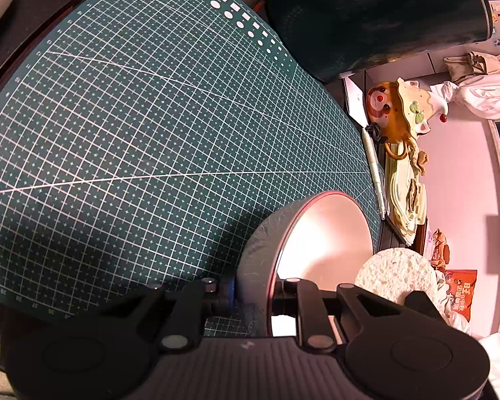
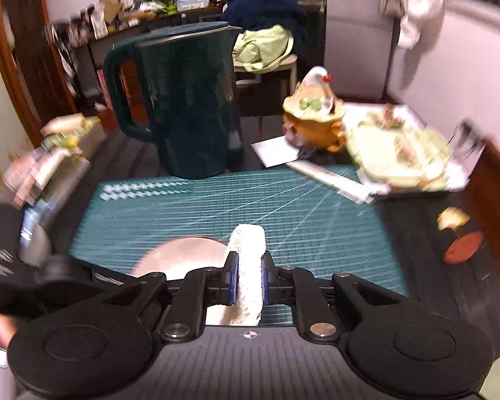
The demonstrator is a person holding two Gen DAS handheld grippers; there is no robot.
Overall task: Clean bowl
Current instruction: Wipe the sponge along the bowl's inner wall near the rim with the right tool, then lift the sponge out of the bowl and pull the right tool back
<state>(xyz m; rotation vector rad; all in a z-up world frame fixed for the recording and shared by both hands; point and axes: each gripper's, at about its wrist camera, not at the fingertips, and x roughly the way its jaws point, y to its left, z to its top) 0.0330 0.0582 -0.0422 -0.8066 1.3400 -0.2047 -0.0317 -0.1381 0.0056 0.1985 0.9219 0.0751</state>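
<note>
The bowl (image 1: pixel 303 250) is held tilted on edge over the green cutting mat (image 1: pixel 150 133), its opening turned toward the sponge (image 1: pixel 396 273); its rim is clamped by the left gripper (image 1: pixel 250 295). The sponge (image 2: pixel 248 266) is pinched upright (edge-on) in the right gripper (image 2: pixel 248 280), just beside the bowl (image 2: pixel 180 256). Open mat lies ahead, up to the dark kettle (image 2: pixel 183 100).

Bowl (image 2: pixel 180 255) on mat (image 2: pixel 183 213); sponge (image 2: pixel 248 250) at its 3 o'clock; kettle (image 2: pixel 183 110) at 12, behind mat.
</note>
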